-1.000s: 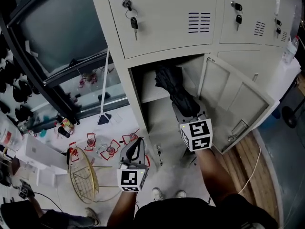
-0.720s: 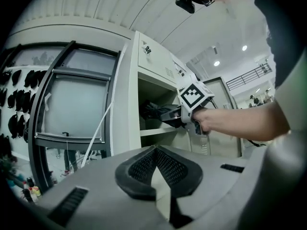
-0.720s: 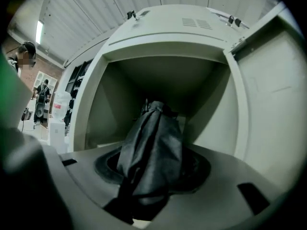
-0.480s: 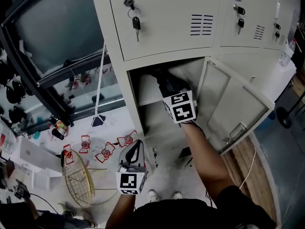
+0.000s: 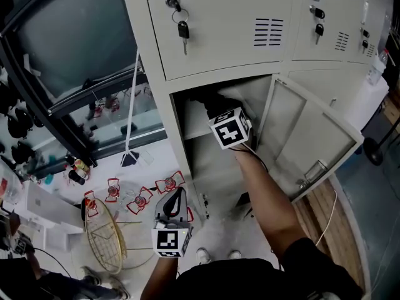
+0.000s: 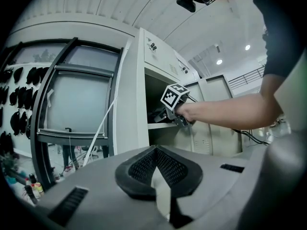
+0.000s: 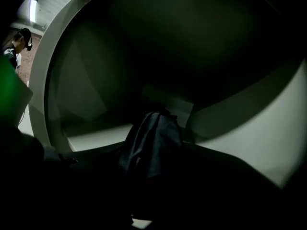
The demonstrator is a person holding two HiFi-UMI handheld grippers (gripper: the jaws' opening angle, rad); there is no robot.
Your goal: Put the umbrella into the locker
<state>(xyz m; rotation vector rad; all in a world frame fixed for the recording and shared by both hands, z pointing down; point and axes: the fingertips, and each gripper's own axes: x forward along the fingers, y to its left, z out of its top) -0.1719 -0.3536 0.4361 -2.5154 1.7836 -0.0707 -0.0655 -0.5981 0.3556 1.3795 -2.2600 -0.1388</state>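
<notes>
The folded black umbrella (image 5: 211, 100) lies in the upper part of the open locker compartment (image 5: 187, 114), above its inner shelf. My right gripper (image 5: 220, 112) reaches into that opening and is shut on the umbrella; its marker cube sits just outside. In the right gripper view the dark fabric of the umbrella (image 7: 152, 140) stands out from between the jaws against the locker's pale back wall. My left gripper (image 5: 177, 197) hangs low over the floor, shut and empty, pads meeting at the tip (image 6: 154, 150). From there the right gripper (image 6: 168, 113) shows at the shelf edge.
The locker door (image 5: 312, 142) stands open to the right of my arm. Keys (image 5: 183, 29) hang from the shut door above. A white pole (image 5: 132, 105) leans on the locker's left side. A wire basket (image 5: 106, 233) and small red items (image 5: 142, 199) lie on the floor.
My right gripper has carried the umbrella up and deeper into the locker, from the lower part of the opening to above the shelf. The left gripper stayed where it was.
</notes>
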